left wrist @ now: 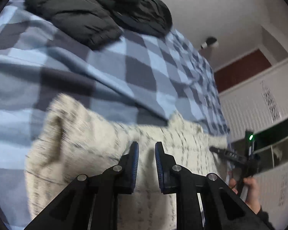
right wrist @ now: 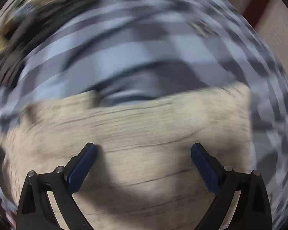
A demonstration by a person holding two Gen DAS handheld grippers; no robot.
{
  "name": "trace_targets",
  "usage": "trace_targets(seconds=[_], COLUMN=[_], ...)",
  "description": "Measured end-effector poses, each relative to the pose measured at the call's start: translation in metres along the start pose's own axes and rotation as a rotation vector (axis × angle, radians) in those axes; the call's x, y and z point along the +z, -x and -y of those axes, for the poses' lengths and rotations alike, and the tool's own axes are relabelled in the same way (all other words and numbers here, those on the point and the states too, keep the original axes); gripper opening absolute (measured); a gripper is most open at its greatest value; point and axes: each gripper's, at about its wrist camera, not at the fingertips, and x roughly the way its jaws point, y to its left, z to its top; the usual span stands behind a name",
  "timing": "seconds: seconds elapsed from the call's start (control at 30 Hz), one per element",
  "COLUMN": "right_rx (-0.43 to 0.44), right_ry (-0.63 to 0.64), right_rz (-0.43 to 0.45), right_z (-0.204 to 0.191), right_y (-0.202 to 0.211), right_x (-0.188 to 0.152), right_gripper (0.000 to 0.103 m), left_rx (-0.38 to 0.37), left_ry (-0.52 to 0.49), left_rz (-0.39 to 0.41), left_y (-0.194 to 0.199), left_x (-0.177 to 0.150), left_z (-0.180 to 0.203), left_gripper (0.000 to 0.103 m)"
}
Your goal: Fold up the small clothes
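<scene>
A cream knitted garment with thin dark lines (left wrist: pixel 98 134) lies on a blue and grey checked bedcover (left wrist: pixel 105 67). My left gripper (left wrist: pixel 146 145) hovers over the garment with its blue pads a narrow gap apart and nothing between them. A hand (left wrist: pixel 249 189) holds my right gripper (left wrist: pixel 214 149) at the garment's right edge. In the right wrist view, which is heavily blurred, the right gripper (right wrist: pixel 144 147) points down at the garment (right wrist: pixel 144 124) with its jaws spread wide and nothing between the pads. The checked cover (right wrist: pixel 124 57) shows beyond it.
A black padded jacket (left wrist: pixel 90 9) lies bunched at the far end of the bed. White panelled wardrobe doors (left wrist: pixel 249 99) and a dark red panel (left wrist: pixel 240 71) stand past the bed's right edge. A dark shape (right wrist: pixel 48 9) sits at the far left.
</scene>
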Motion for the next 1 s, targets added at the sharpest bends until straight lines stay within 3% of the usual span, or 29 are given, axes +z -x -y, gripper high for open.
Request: trace_targets(seconds=[0.1,0.27,0.33,0.4,0.5,0.57,0.67,0.73,0.77,0.8,0.87,1.0], right_rx=[-0.109,-0.132,-0.084,-0.012,0.166,0.21,0.253,0.285,0.282,0.262,0.272,0.455], right_ry=[-0.144,-0.325,-0.378,-0.426,-0.463,-0.479,-0.465,-0.4,-0.359,-0.334,-0.338,-0.536], right_rz=[-0.021,0.039,0.106,0.108,-0.014,-0.108,-0.133,-0.117,-0.131,-0.147,-0.132,-0.032], right_z=[0.039,0.085,0.102,0.117,0.124,0.118,0.109,0.093,0.084,0.079,0.077,0.115], right_y=[-0.004,0.029,0.049,0.051,0.011,-0.012,-0.025,-0.019,-0.017,-0.018,-0.012,0.016], right_x=[0.006,0.013,0.018,0.026,0.047,0.049,0.054,0.055,0.055,0.056,0.052,0.04], right_gripper=[0.096,0.096,0.098,0.098,0.098,0.098,0.095,0.056,0.02,0.012,0.007,0.006], left_rx=[0.285,0.445,0.47,0.454,0.43,0.414,0.418,0.427,0.424,0.415,0.385,0.389], left_ry=[0.037,0.075,0.051,0.018,-0.042,-0.067,-0.105,-0.123,-0.129,-0.132,-0.131,-0.153], left_rz=[0.112,0.217,0.253,0.257,0.225,0.205,0.176,0.164,0.16,0.16,0.175,0.237], left_y=[0.025,0.064,0.077,0.087,0.08,0.076,0.074,0.066,0.065,0.064,0.067,0.078], left_x=[0.002,0.007,0.008,0.008,0.003,-0.003,-0.011,-0.011,-0.011,-0.012,-0.013,-0.016], left_z=[-0.014,-0.014,0.002,0.006,0.03,0.038,0.046,0.051,0.053,0.054,0.057,0.066], left_gripper=[0.018,0.019,0.019,0.019,0.019,0.019,0.019,0.019,0.019,0.019,0.019,0.019])
